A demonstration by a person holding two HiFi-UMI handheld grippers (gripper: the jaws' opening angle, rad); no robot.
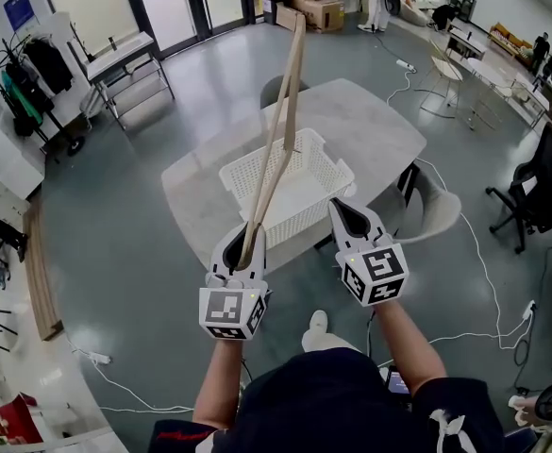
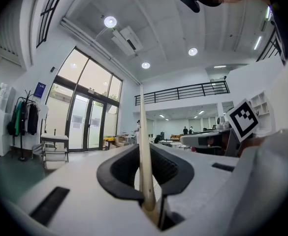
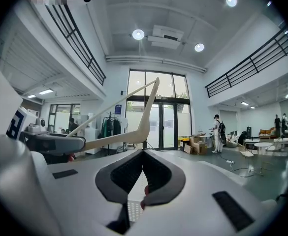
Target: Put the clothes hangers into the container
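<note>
Standing at the near edge of a pale, round-cornered counter [image 1: 379,130], we hold one pair of tongs in each hand, side by side and near each other. Item one, left tongs [image 1: 244,243]: clamped on one end of a hanger [image 1: 281,130] of light wood; in the left gripper view the black pads close on it from both sides. Item two, the hanger itself: gripped at its lower end only, it rises steeply up and away from us, wholly in the air, touching neither counter nor basket. In the head view its long line crosses the basket and runs on past the counter's far edge. The right gripper view shows it as a bent wooden arm with a thin bar across. Item three, right tongs [image 1: 341,210]: pads together at the tips, nothing between them. Item four, basket [image 1: 236,182]: white, rectangular, perforated walls, on the near half of the counter just ahead of both tongs. Sundries on the grey floor: a chair [image 1: 436,210] beside the counter on our right, a clothes rack [image 1: 25,69] with dark garments far left, a metal trolley [image 1: 129,74] by the glass doors, cardboard boxes [image 1: 318,12] beyond, and a white cable [image 1: 483,281] trailing right.
</note>
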